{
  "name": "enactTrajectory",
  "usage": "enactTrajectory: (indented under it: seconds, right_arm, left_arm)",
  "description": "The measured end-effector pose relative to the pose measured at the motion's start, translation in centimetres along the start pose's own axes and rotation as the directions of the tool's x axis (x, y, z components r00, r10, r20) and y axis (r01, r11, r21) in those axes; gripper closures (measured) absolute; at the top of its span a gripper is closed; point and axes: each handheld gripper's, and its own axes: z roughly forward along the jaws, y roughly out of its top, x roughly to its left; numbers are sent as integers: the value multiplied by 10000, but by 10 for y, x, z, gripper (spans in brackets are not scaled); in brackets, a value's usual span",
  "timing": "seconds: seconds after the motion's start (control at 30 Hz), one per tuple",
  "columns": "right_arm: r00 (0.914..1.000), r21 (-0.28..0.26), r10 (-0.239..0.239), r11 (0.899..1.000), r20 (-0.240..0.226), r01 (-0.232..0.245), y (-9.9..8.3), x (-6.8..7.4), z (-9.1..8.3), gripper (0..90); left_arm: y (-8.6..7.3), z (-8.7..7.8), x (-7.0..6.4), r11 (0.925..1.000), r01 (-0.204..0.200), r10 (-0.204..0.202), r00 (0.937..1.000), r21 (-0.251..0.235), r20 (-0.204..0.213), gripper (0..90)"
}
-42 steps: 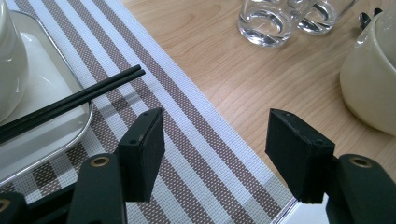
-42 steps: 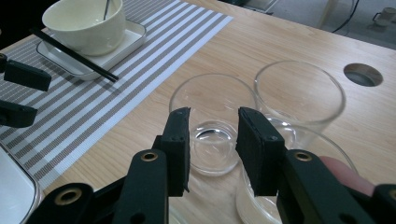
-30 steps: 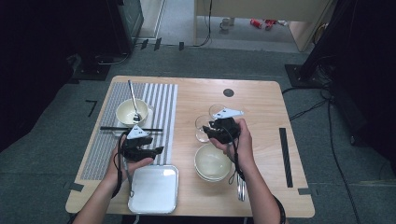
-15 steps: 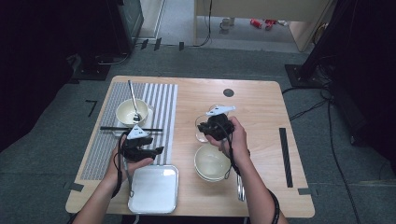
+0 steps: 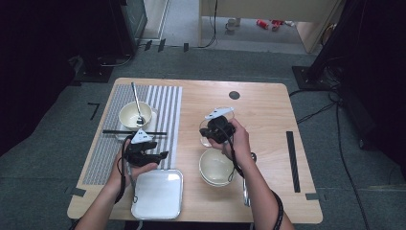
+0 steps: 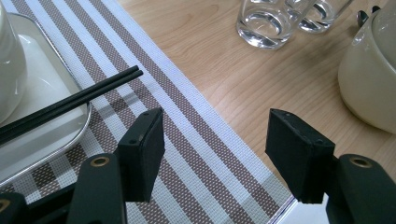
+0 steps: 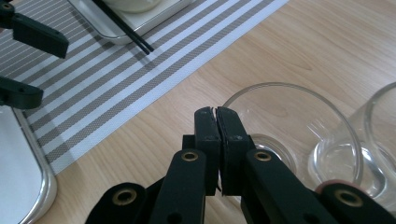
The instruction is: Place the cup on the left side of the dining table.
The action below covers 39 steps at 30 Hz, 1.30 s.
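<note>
Two clear glasses stand on the wooden table right of the striped placemat. My right gripper hangs over them. In the right gripper view its jaws are shut, tips at the near rim of the closer glass, with the second glass beside it. I cannot tell if the rim is pinched. My left gripper is open and empty above the placemat's right edge; it also appears in the right gripper view.
A cream bowl with a spoon sits on a small tray, black chopsticks across its front edge. A stack of cream bowls lies near the front, a spoon to its right. A white tray is front left.
My right gripper has shifted a little to the left over the glasses. The left gripper and the glasses have stayed where they were.
</note>
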Motion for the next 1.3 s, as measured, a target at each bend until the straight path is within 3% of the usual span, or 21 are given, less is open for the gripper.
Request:
enactTrajectory:
  seconds: [0.23,0.37,0.43,0.5,0.57,0.67,0.87,1.1,1.3]
  right_arm:
    - [9985,141,-383,9991,-391,389,3,4,2,888]
    - [9929,202,-803,9964,-875,823,2,8,2,888]
    - [9883,67,-958,9952,-1186,973,2,7,0,889]
    - [9889,-340,-792,9966,-1258,755,2,3,-5,866]
    - [9937,-720,-437,9967,-1036,363,2,-3,-11,837]
    - [9998,-958,107,9953,-142,-120,1,-11,-17,803]
    - [9889,-1258,1063,9877,1037,-930,2,-25,-24,785]
    - [9827,-552,1175,9923,1429,-1106,-3,-27,-12,783]
    - [9861,-195,1148,9934,1200,-1133,-7,-27,-5,834]
  left_arm:
    - [0,1,-1,10000,-31,31,10000,31,-11,377]
    - [0,1,-2,10000,-24,24,10000,37,18,377]
    - [0,0,-2,10000,-23,23,10000,12,33,375]
    - [0,0,-2,10000,-10,10,10000,-9,42,375]
    - [0,0,-2,10000,16,-16,10000,-15,32,374]
    - [0,0,-3,10000,-5,5,10000,-11,34,374]
    - [0,1,-2,10000,13,-13,10000,12,-17,375]
    - [-1,4,-5,10000,-33,33,10000,71,52,375]
    - [-1,4,-4,10000,-8,8,10000,88,47,375]
